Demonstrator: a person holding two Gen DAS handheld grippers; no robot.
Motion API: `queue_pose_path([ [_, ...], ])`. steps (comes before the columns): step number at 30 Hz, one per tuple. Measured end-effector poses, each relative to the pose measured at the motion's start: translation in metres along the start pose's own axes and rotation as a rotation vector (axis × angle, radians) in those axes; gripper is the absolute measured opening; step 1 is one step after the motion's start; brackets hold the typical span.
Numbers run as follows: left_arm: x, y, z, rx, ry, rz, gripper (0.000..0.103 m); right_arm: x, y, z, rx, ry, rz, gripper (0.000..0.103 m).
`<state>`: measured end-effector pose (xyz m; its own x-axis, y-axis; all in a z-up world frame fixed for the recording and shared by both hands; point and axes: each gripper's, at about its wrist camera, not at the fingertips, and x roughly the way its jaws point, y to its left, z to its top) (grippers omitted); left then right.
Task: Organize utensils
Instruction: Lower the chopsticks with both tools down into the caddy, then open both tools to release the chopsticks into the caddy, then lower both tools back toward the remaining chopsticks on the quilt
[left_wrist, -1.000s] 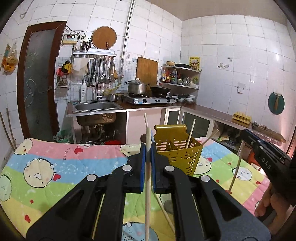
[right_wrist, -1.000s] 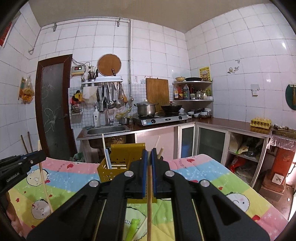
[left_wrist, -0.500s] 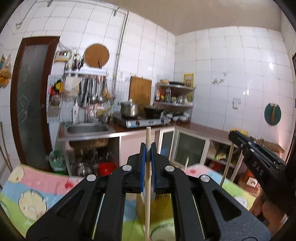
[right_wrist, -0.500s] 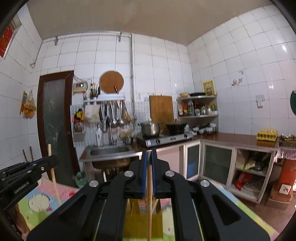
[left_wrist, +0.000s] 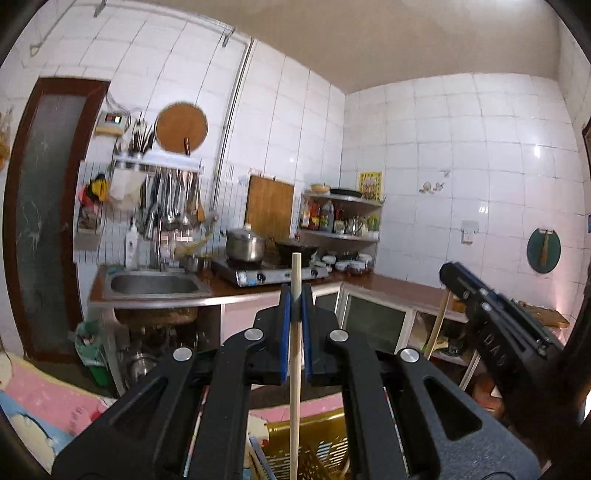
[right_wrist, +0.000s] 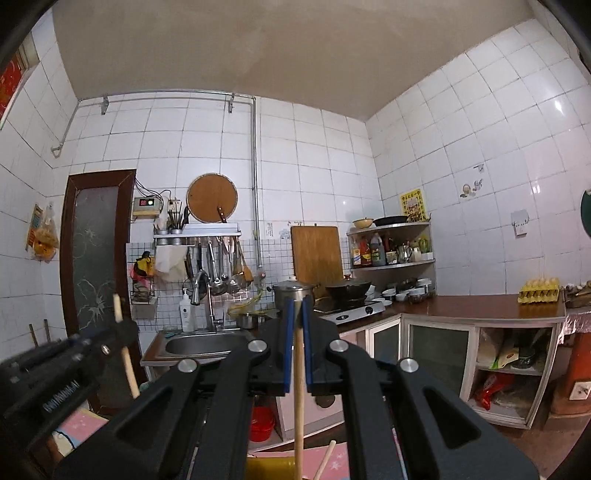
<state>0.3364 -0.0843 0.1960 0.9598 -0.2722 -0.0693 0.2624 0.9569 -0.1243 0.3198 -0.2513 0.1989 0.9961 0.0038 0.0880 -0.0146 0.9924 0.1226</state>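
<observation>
Left gripper (left_wrist: 295, 306) clamping round wooden chopstick (left_wrist: 294, 369), perforated yellow basket (left_wrist: 310, 446) below

The steel sink (right_wrist: 201, 345) is set into the left end of the brown L-shaped worktop (right_wrist: 480, 306), with the white soap bottle (right_wrist: 187, 312) at its back edge. To the sink's right, the gas stove (right_wrist: 351, 308) carries the lidded steel pot (right_wrist: 293, 293) on the left and the black wok (right_wrist: 347, 288) on the right. The wooden cutting board (right_wrist: 316, 254) leans on the wall behind them. In the worktop's corner stands the two-tier metal shelf (right_wrist: 391, 264), bottles on its lower tier. The yellow egg tray (right_wrist: 541, 293) lies at the worktop's right end. The perforated yellow plastic basket (left_wrist: 314, 448) sits below and in front, on the patterned quilt (left_wrist: 48, 402).
</observation>
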Motion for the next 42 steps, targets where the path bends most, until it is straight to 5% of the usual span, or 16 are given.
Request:
queue_pose_path([
  [15, 0.026, 0.036, -0.087, -0.025, 0.223, 0.041, 0.007, 0.018, -0.015, -0.076, -0.035, 0.24, 0.01, 0.007],
  [19, 0.006, 0.042, -0.073, -0.023, 0.222, 0.081, 0.046, 0.012, -0.026, -0.071, -0.018, 0.28, -0.01, 0.012],
  [22, -0.014, 0.045, -0.056, -0.006, 0.206, 0.116, 0.076, -0.002, -0.034, -0.058, 0.009, 0.275, -0.022, 0.056],
  [26, -0.04, 0.053, -0.04, 0.012, 0.213, 0.165, 0.093, -0.019, -0.041, -0.044, 0.02, 0.308, -0.044, 0.058],
  [33, -0.075, 0.065, -0.05, -0.009, 0.283, 0.181, 0.098, -0.053, -0.033, -0.058, -0.018, 0.414, -0.08, 0.058],
  [42, -0.071, 0.072, -0.117, -0.055, 0.453, 0.194, 0.098, -0.066, -0.037, -0.14, -0.01, 0.626, -0.147, 0.058],
])
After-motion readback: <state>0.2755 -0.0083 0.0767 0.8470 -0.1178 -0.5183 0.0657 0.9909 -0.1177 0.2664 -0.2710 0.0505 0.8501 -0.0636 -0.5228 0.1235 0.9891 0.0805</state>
